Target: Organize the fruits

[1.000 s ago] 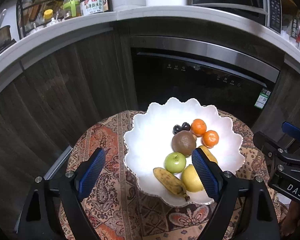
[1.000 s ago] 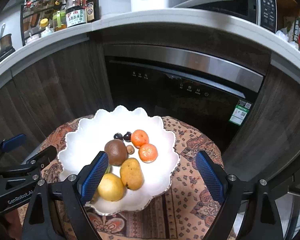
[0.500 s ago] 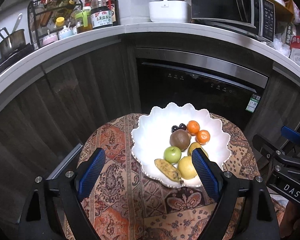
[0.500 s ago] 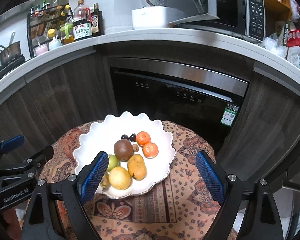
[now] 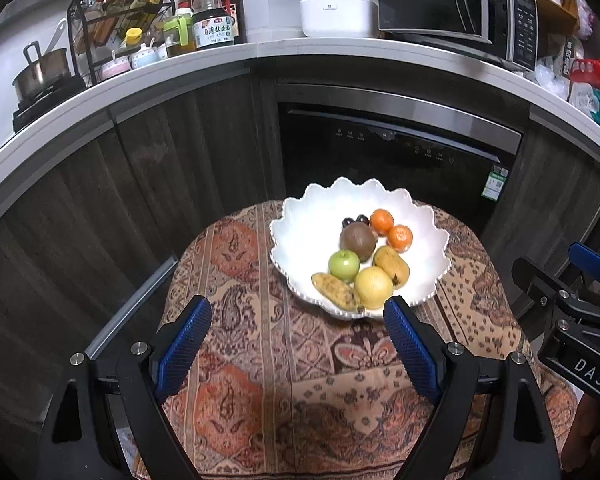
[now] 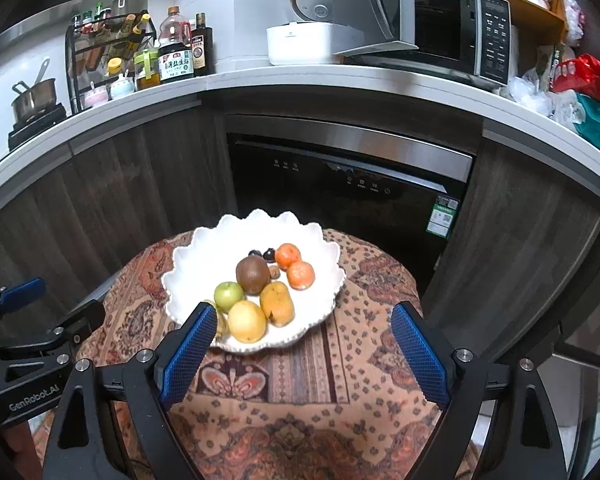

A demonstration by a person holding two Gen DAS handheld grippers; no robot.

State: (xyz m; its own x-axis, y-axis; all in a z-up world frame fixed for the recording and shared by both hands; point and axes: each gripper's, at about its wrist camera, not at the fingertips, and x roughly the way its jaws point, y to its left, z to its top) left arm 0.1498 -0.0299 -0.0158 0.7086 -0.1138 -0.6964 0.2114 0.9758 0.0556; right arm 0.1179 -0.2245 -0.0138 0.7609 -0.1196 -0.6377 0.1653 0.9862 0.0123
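The left gripper point(image 5: 296, 320) is spread wide, nothing btw its blue pads, and it hangs above the patterned cloth point(image 5: 300, 380) in front of the bowl. The right gripper point(image 6: 302, 328) is also spread wide and holds nothing; its left pad point(image 6: 188, 348) overlaps the near rim of the bowl in the right wrist view.

The white scalloped bowl point(image 5: 300, 216) stands on the cloth-covered round table, w/ all fruits inside it. At the back lie two dark small fruits point(image 5: 356, 221) and two mandarins point(image 5: 381, 220), touching each other. The brown kiwi point(image 5: 357, 240) is in the middle. Just in front of it are the green apple point(image 5: 344, 264) and a yellow-brown mango point(image 5: 392, 265). Nearest to the grippers lie the spotted banana point(image 5: 336, 289) and a yellow round fruit point(image 5: 373, 287), maybe a lemon or pear, cannot tell which.

Behind the table is a dark dishwasher point(image 5: 396, 152) under the counter.
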